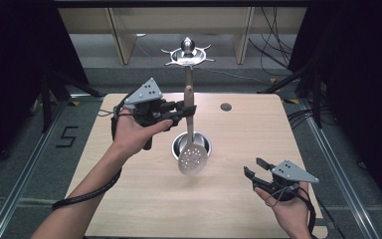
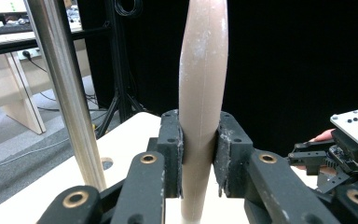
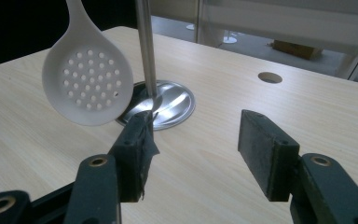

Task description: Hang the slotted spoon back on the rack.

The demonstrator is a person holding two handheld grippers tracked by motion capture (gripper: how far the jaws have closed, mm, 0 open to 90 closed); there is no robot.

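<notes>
Holding a slotted spoon up off the table, the left gripper has both pads pinched tight on its tan handle, so the spoon hangs pretty much straight down with the perforated bowl just above the round metal base of a chrome stand in the middle of the table. Over on the near right side, the right gripper sits low by the tabletop, jaws spread wide with nothing between them, well apart from the spoon.
</notes>
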